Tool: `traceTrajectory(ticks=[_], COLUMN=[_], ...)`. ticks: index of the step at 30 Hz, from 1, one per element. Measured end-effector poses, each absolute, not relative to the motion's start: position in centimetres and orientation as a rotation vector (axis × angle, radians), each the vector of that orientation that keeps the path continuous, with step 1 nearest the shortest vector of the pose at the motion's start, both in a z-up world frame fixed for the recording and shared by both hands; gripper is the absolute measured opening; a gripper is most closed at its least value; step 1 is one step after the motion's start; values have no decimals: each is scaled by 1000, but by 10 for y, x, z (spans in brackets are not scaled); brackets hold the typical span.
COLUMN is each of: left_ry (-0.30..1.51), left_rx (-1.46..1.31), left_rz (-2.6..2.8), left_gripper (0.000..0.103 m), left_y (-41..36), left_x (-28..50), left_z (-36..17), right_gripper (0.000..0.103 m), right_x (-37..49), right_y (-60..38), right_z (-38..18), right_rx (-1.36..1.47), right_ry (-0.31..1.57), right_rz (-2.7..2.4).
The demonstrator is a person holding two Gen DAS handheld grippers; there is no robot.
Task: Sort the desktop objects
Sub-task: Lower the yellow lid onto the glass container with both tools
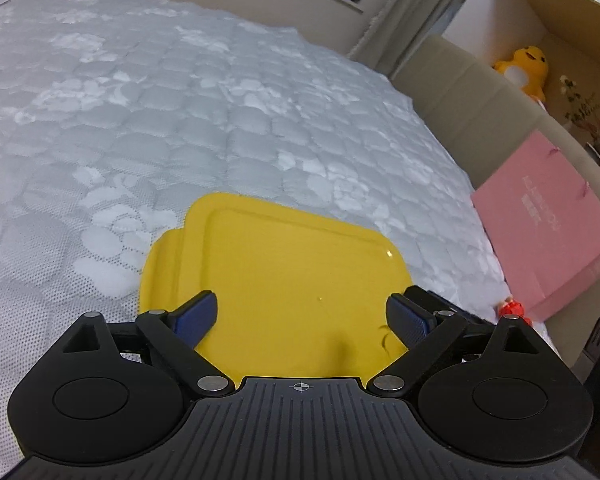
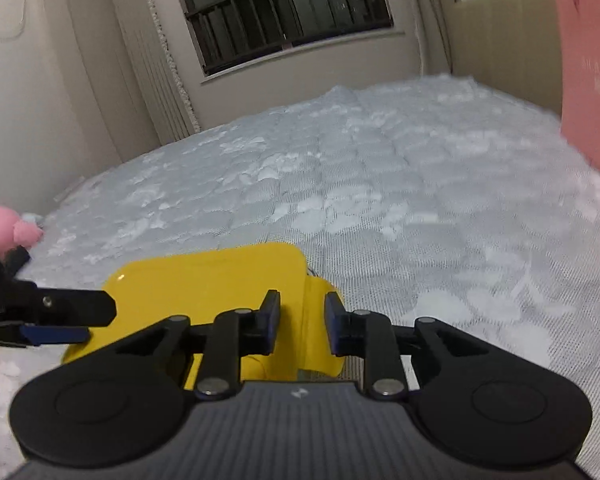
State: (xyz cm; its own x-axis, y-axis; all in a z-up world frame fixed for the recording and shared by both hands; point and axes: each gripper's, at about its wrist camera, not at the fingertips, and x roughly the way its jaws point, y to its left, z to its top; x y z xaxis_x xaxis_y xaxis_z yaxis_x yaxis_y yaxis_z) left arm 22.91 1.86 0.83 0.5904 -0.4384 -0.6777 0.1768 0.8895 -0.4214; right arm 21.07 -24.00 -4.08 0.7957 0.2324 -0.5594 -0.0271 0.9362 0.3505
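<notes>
We see a yellow tray (image 1: pixel 276 280) lying flat on the quilted grey-white bedcover (image 1: pixel 180 120), near the cover's right-hand edge. Our left gripper (image 1: pixel 302 316) hangs over the tray's near end with its blue-padded fingers spread wide and nothing between them. In the right wrist view our right gripper (image 2: pixel 302 320) has its fingers only narrowly parted, straddling the tray's small end tab (image 2: pixel 320 320); whether the pads touch it we cannot tell. The left gripper's finger (image 2: pixel 60 312) shows at the left there, reaching over the tray (image 2: pixel 204 276). Beyond the tray the cover runs wide and bare toward the wall and the window (image 2: pixel 288 12). A pink box (image 1: pixel 548 236) leans at the right edge, a small red thing (image 1: pixel 512 308) just beside it, and something pink and soft (image 2: pixel 4 228) sits far left
</notes>
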Motion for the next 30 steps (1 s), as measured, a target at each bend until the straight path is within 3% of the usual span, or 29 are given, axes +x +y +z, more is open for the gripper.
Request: traceTrajectory(ticks=[8, 11, 13, 15, 17, 30], left_ry=[884, 953, 929, 921, 926, 874], left_rx=[-550, -603, -613, -617, -643, -631], left_rz=[-446, -437, -462, -468, -466, -472], left_gripper=[95, 95, 95, 95, 95, 95], left_y=[41, 40, 42, 42, 43, 40], left_x=[242, 250, 244, 243, 248, 237], left_z=[15, -5, -7, -7, -9, -6], right_gripper=[26, 26, 20, 6, 0, 2], right_x=[204, 229, 235, 239, 244, 230], right_y=[-250, -230, -223, -219, -214, -189], right_z=[-10, -20, -27, -31, -35, -32], right_rx=[463, 443, 418, 390, 363, 151], right_ry=[585, 680, 694, 688, 682, 640], right_rz=[222, 268, 268, 269, 270, 243])
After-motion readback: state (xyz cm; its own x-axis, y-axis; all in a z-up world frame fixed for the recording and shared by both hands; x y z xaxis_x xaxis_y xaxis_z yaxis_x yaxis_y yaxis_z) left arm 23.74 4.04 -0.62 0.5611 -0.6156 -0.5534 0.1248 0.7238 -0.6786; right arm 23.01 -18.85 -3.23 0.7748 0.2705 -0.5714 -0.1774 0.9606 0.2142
